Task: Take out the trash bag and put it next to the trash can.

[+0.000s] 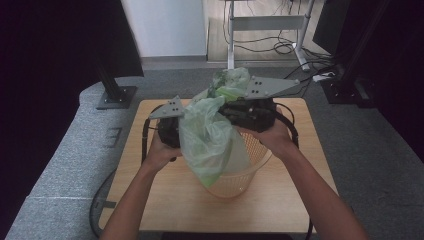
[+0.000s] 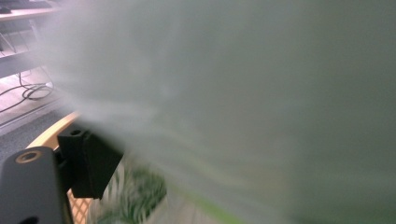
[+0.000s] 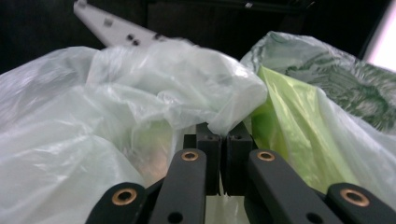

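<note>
A pale green plastic bag (image 1: 210, 140) hangs from between my two grippers, its lower end drooping into a translucent mesh basket (image 1: 240, 182) on the wooden table. My right gripper (image 1: 227, 107) is shut on a fold of the bag's film; in the right gripper view its pads (image 3: 223, 140) meet with film (image 3: 116, 107) bunched over them. A brighter green sheet (image 3: 289, 121) and a printed bag (image 3: 336, 79) lie beside it. My left gripper (image 1: 172, 131) sits at the bag's left side. One of its fingers (image 2: 88, 163) stands far out at the edge, and blurred film (image 2: 233, 93) hides the other.
The basket stands near the middle of the table (image 1: 165, 200), with its lattice (image 2: 77, 210) under my left jaw. A black stand base (image 1: 117, 95) sits on the grey floor beyond the table's far left corner. Desk legs (image 1: 265, 25) and cables (image 1: 280, 47) lie farther back.
</note>
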A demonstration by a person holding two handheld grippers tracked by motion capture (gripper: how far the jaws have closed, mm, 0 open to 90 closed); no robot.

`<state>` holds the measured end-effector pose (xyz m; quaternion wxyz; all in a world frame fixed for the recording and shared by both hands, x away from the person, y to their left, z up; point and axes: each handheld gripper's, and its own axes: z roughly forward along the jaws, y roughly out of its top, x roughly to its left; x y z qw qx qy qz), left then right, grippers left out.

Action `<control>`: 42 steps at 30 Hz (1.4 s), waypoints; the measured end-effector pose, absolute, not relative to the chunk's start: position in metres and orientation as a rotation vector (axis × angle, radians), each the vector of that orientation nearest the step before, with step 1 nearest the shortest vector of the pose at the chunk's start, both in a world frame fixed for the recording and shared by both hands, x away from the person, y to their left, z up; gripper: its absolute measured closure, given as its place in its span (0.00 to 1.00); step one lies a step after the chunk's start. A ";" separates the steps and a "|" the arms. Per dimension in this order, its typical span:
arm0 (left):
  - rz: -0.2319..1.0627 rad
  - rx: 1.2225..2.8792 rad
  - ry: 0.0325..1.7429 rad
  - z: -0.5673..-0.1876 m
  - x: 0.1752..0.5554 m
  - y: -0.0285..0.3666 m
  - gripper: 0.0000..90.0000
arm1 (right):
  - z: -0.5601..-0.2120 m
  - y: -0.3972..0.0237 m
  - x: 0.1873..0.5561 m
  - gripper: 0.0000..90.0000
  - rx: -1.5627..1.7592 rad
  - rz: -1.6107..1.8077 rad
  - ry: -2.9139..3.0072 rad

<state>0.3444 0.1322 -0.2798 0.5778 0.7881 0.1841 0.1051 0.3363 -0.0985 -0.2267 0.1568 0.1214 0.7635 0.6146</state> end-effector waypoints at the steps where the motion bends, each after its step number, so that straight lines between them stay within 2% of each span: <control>1: 0.235 1.846 0.420 -0.279 0.344 0.127 0.16 | -0.229 -0.091 0.335 0.97 0.333 1.738 2.214; 3: 0.237 1.849 0.407 -0.279 0.344 0.123 0.17 | -0.233 -0.084 0.334 0.97 0.324 1.713 2.241; 5: 0.237 1.849 0.403 -0.279 0.343 0.122 0.24 | -0.235 -0.080 0.333 0.97 0.320 1.697 2.261; 6: 0.247 1.845 0.399 -0.279 0.343 0.121 0.24 | -0.235 -0.080 0.333 0.97 0.320 1.697 2.261; 7: 0.252 1.836 0.398 -0.278 0.342 0.121 0.30 | -0.236 -0.079 0.333 0.97 0.318 1.700 2.270; 8: 0.250 1.831 0.389 -0.278 0.342 0.121 0.45 | -0.237 -0.078 0.333 0.97 0.317 1.704 2.274; 12: 0.249 1.814 0.365 -0.277 0.341 0.121 0.79 | -0.238 -0.076 0.333 0.97 0.321 1.693 2.287; 13: 0.249 1.814 0.365 -0.277 0.341 0.121 0.86 | -0.238 -0.076 0.333 0.97 0.321 1.693 2.287; 15: 0.228 1.804 0.371 -0.277 0.340 0.121 0.95 | -0.238 -0.078 0.331 0.89 0.312 1.694 2.274; 19: 0.235 1.796 0.370 -0.276 0.338 0.123 0.98 | -0.237 -0.090 0.326 0.65 0.316 1.737 2.214; 20: 0.235 1.796 0.370 -0.276 0.338 0.123 0.98 | -0.237 -0.090 0.326 0.65 0.316 1.737 2.214; 21: 0.242 1.789 0.381 -0.275 0.338 0.126 0.98 | -0.238 -0.101 0.323 0.55 0.325 1.780 2.168; 22: 0.242 1.789 0.381 -0.275 0.338 0.126 0.98 | -0.238 -0.101 0.323 0.55 0.325 1.780 2.168; 23: 0.231 1.782 0.391 -0.274 0.340 0.130 0.98 | -0.237 -0.116 0.321 0.47 0.367 1.851 2.113; 30: 0.227 1.760 0.405 -0.271 0.340 0.138 0.99 | -0.244 -0.162 0.320 0.33 0.438 1.915 2.045; 31: 0.225 1.755 0.396 -0.266 0.338 0.140 0.99 | -0.253 -0.171 0.323 0.27 0.440 1.890 2.075; 32: 0.225 1.755 0.396 -0.266 0.338 0.140 0.98 | -0.253 -0.171 0.323 0.27 0.440 1.890 2.075; 33: 0.223 1.753 0.384 -0.261 0.336 0.139 0.98 | -0.266 -0.176 0.327 0.18 0.438 1.870 2.115; 36: 0.211 1.747 0.369 -0.258 0.335 0.137 0.98 | -0.278 -0.177 0.331 0.12 0.419 1.867 2.152; 38: 0.189 1.749 0.350 -0.257 0.334 0.129 0.98 | -0.290 -0.168 0.339 0.05 0.387 1.831 2.212; 42: 0.153 1.750 0.326 -0.260 0.336 0.117 0.98 | -0.291 -0.146 0.347 0.01 0.351 1.772 2.263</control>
